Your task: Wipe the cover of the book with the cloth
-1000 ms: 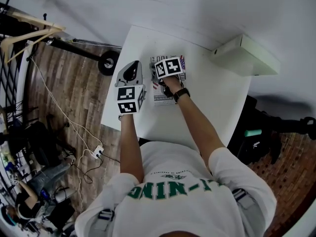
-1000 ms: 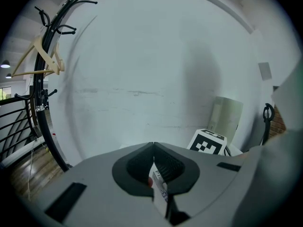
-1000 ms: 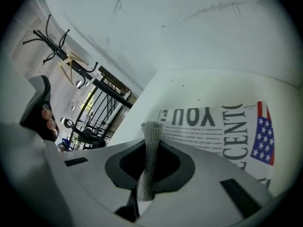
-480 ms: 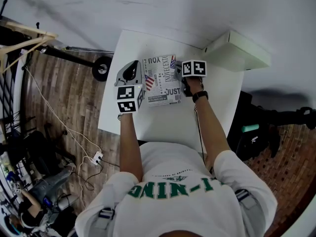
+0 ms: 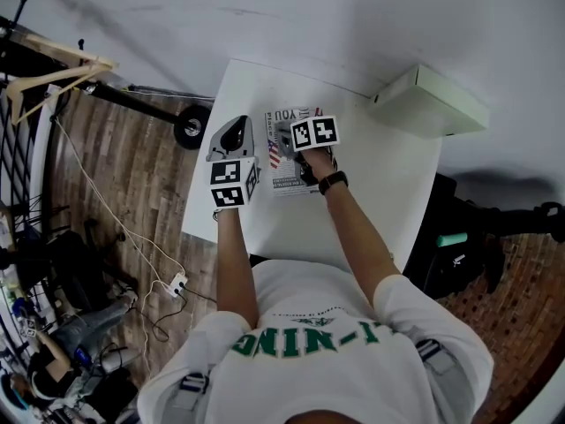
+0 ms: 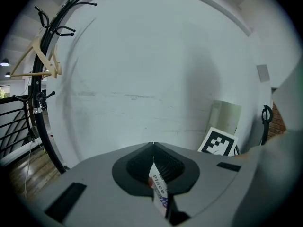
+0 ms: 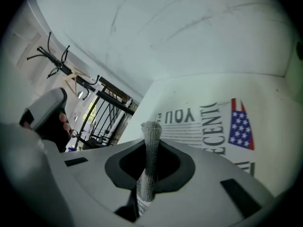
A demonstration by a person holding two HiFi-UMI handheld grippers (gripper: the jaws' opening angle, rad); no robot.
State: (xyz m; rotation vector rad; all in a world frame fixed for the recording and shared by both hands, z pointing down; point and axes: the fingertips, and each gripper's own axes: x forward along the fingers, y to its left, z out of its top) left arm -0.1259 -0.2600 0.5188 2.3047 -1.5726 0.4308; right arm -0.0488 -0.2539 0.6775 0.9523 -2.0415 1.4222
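Grey cloth (image 7: 151, 131) clenched in right gripper (image 7: 149, 151) over book (image 5: 287, 180), left gripper (image 6: 154, 163) clamping its left edge, far-left on table (image 5: 380, 175): seemingly mid-wipe, next pressing down and sweeping across unwiped cover.

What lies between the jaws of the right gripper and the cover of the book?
The grey cloth: the right gripper is shut on it, and it sticks out towards the book. The right gripper view shows this.

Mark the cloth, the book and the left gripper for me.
cloth (image 7: 150, 157): right gripper view, the grey strip between the fingers.
book (image 7: 213, 124): right gripper view, printed cover left of the flag.
left gripper (image 6: 154, 149): left gripper view, where its fingers meet.
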